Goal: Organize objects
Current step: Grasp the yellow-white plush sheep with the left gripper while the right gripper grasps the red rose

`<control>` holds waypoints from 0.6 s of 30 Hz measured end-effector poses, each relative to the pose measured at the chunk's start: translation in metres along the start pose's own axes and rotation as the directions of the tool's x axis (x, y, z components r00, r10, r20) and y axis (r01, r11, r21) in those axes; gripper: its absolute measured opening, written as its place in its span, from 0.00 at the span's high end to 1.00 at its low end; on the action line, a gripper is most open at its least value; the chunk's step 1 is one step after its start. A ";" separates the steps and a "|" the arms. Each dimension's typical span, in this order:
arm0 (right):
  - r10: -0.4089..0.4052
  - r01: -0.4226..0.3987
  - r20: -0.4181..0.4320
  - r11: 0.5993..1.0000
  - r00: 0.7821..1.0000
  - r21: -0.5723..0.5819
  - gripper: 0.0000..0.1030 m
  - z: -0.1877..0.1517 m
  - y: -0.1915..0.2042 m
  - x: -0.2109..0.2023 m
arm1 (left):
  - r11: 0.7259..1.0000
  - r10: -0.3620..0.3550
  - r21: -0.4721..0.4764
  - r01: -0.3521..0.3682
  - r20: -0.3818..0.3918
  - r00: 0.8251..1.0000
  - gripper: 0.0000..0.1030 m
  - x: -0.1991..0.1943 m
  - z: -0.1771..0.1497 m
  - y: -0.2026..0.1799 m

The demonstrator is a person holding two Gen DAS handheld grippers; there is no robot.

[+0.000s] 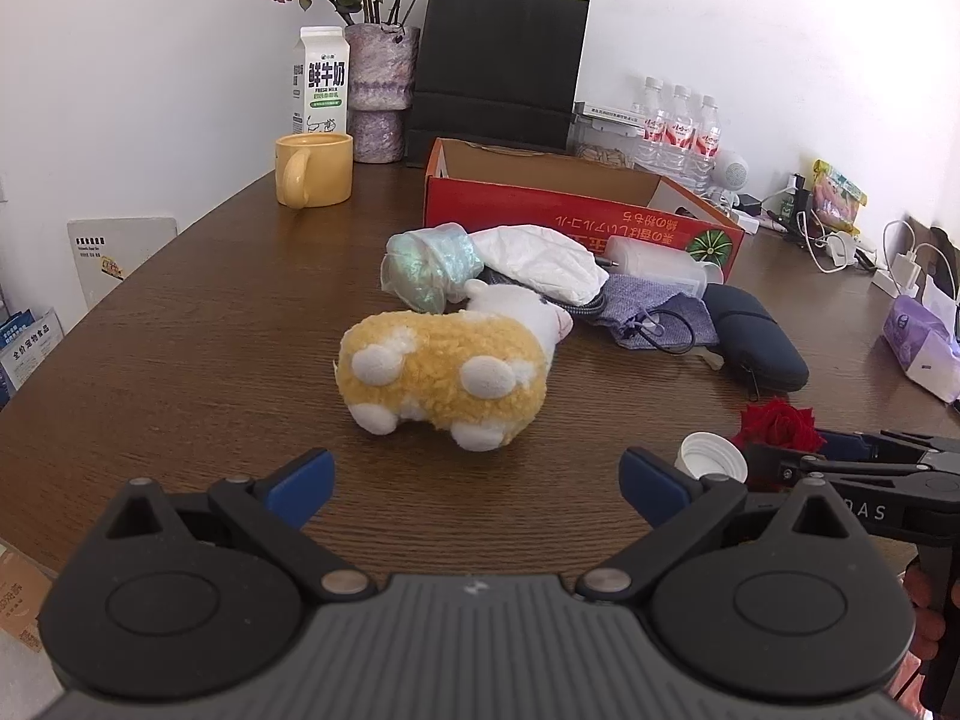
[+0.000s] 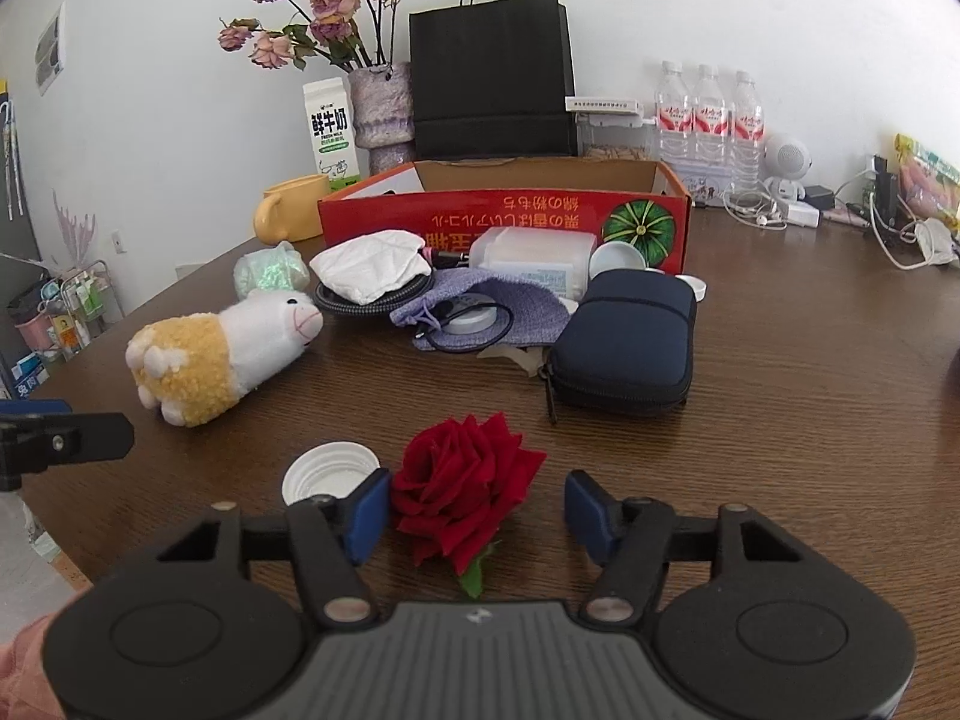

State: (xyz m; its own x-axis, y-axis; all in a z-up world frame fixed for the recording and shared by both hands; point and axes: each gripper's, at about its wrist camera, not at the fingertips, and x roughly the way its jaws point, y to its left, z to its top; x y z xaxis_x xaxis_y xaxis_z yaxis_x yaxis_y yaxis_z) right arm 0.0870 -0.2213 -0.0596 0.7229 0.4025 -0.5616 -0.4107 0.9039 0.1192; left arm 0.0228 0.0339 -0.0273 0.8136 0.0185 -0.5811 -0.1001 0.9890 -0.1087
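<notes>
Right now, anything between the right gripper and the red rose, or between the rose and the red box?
Nothing blocks the right gripper: the red rose already lies between its pads. The white cap sits just outside the left pad. Toward the red box, the navy pouch and purple drawstring bag lie on the table between.

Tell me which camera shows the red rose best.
The right wrist view: the rose lies whole between the open claw's fingers, petals, leaf and all. The left wrist view catches only part of the bloom at its right edge, behind the other claw.
</notes>
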 end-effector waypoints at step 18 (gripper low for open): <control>0.011 -0.013 0.052 0.999 0.999 0.042 0.65 0.002 -0.008 -0.009 | 0.998 0.007 0.056 -0.010 0.053 0.999 0.00 0.036 0.023 0.006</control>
State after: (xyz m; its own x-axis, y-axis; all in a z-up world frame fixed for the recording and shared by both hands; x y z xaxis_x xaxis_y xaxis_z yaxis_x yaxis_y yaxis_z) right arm 0.0853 -0.2318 -0.0541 0.7462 0.4196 -0.5168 -0.3968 0.9037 0.1609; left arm 0.0644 0.0438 -0.0305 0.8422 0.0335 -0.5381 -0.0761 0.9955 -0.0571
